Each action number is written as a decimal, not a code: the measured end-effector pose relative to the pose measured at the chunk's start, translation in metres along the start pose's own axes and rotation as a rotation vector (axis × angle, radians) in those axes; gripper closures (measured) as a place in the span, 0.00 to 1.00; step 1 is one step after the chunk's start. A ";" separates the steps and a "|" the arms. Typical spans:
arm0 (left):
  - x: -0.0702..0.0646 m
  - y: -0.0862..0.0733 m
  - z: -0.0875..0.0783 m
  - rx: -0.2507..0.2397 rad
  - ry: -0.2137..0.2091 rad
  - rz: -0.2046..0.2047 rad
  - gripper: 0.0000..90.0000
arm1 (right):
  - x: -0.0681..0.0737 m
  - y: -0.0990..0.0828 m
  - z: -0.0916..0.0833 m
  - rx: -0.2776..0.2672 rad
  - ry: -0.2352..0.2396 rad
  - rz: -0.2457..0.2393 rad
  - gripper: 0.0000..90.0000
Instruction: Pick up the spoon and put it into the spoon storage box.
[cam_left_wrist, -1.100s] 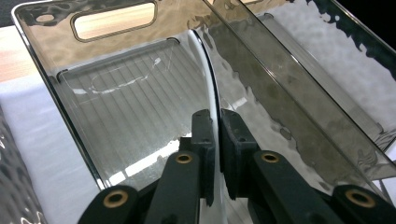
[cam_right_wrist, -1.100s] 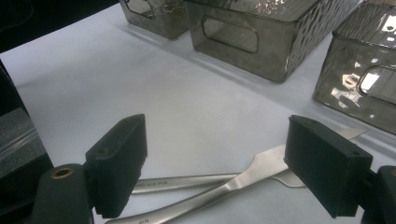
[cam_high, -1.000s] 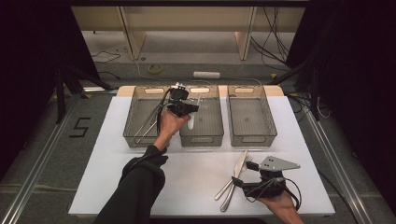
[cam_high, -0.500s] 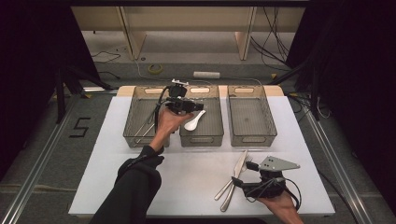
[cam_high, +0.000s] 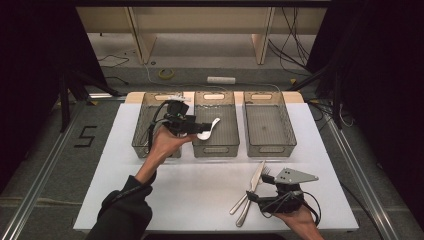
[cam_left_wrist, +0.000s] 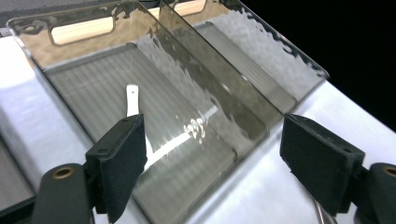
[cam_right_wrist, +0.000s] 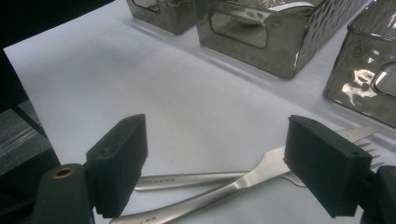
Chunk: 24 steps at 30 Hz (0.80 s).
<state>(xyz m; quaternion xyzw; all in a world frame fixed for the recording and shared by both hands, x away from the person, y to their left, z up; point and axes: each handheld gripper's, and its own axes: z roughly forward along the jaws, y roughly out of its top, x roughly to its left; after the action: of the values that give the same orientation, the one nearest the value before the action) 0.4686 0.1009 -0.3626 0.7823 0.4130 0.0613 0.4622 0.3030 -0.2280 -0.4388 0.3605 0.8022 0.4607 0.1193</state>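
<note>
Left hand-held gripper (cam_left_wrist: 212, 163) jaws wide, just been opening, nothing between them, white spoon (cam_left_wrist: 135, 112) lying in smoky clear bin (cam_left_wrist: 84, 51) beyond

You work in lab recording bay: black curtains (cam_high: 45, 75), loose cables (cam_high: 295, 45) on floor, white-covered desk (cam_high: 200, 185), floor marker "5" (cam_high: 86, 136)

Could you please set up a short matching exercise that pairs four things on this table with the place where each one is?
Things:
1. white plastic spoon
2. steel knife and fork
3. right-hand smoky clear plastic bin
4. left hand-held gripper

Places:
A. on the white table sheet, crossed, in front of the right hand-held gripper
B. inside the middle smoky clear plastic bin
C. above the wall between the left and middle bins, jaws open
D. at the far right of the row, nothing in it

Pairs: 1-B, 2-A, 3-D, 4-C
</note>
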 end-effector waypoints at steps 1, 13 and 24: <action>0.000 -0.004 -0.005 -0.005 0.000 0.006 0.24 | 0.000 0.000 0.000 0.001 0.002 -0.002 0.25; -0.010 -0.046 -0.037 -0.055 -0.016 0.053 0.22 | 0.005 0.002 0.006 0.032 0.023 -0.003 0.26; -0.018 -0.083 -0.062 -0.124 -0.034 0.102 0.21 | 0.013 0.001 0.013 0.074 0.068 -0.043 0.42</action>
<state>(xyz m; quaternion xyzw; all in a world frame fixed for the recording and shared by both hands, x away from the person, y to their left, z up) 0.3784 0.1495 -0.3869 0.7732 0.3600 0.0969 0.5130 0.3011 -0.2095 -0.4430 0.3316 0.8299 0.4399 0.0885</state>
